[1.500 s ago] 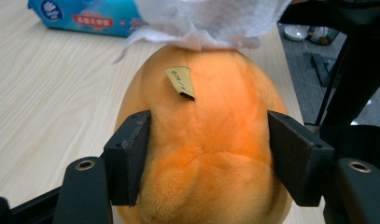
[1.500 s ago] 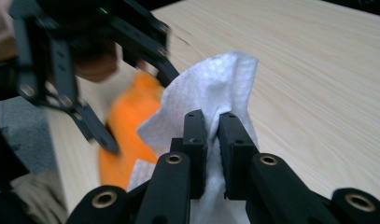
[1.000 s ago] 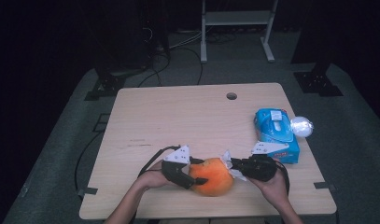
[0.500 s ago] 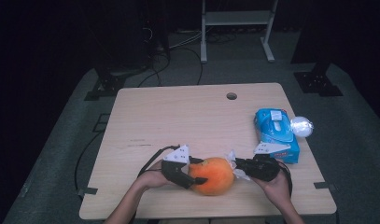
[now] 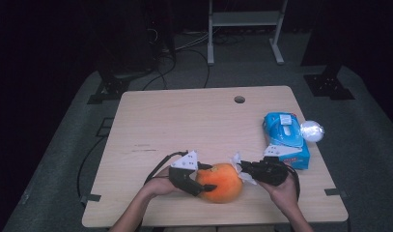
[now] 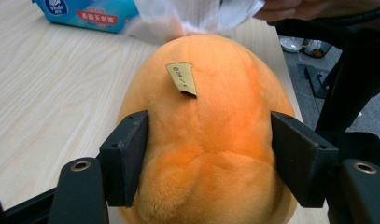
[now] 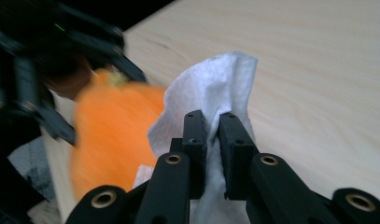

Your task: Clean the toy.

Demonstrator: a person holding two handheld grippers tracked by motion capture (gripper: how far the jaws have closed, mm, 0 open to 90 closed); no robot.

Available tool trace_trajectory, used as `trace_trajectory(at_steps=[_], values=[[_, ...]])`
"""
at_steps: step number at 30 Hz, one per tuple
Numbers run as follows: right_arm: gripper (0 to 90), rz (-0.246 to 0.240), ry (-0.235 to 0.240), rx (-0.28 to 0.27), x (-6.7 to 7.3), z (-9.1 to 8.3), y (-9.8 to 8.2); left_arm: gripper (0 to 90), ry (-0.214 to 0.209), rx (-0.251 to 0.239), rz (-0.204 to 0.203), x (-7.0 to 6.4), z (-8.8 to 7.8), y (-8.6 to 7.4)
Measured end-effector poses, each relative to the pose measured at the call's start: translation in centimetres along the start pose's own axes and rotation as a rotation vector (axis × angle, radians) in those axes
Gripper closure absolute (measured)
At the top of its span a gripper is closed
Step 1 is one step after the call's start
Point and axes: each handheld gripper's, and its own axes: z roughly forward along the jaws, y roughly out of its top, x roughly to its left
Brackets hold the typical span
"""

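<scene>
An orange plush fruit (image 5: 222, 182) lies near the table's front edge, with a small paper tag on it (image 6: 182, 78). My left gripper (image 5: 207, 178) is shut on its left side; in the left gripper view both pads (image 6: 131, 154) press into the fur. My right gripper (image 5: 242, 169) is shut on a white tissue (image 7: 215, 79), pinched between the two black jaws. The tissue (image 5: 236, 159) rests against the plush's upper right side and shows at the top of the left gripper view (image 6: 192, 16). The plush (image 7: 113, 130) appears blurred at the left of the right gripper view.
A blue pack of wipes (image 5: 285, 140) lies at the table's right edge, with a crumpled clear wrapper (image 5: 312, 130) beside it. The wooden table (image 5: 184, 121) has a cable hole (image 5: 239, 99) at the back. Dark floor, cables and stands surround it.
My right gripper and its tissue have shifted slightly along the plush's right side. The left gripper has kept its grip and stayed in place.
</scene>
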Motion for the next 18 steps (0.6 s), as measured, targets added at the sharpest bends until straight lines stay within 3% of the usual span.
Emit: trace_trajectory(at_steps=[4,6,11,15,17,18], values=[[81.0,-0.064,0.02,0.009,1.3,0.7,0.7,31.0,0.002,0.001,0.005,-0.2,0.2,0.1],[81.0,-0.03,0.03,0.016,0.6,0.9,0.2,30.9,0.003,-0.002,0.001,-0.2,0.2,0.1],[81.0,0.01,-0.023,0.05,-0.6,0.2,-0.6,30.8,-0.003,-0.004,0.009,-0.2,0.2,0.0],[80.3,-0.043,0.007,0.015,0.7,-0.2,0.2,30.6,0.001,-0.005,0.008,-0.2,0.1,0.0],[80.1,-0.076,-0.007,0.038,1.1,0.0,0.2,30.5,0.005,-0.002,0.017,-0.2,0.1,0.1],[80.1,-0.066,-0.003,0.042,0.9,0.1,0.0,30.5,0.007,-0.001,0.019,-0.2,0.1,0.1]])
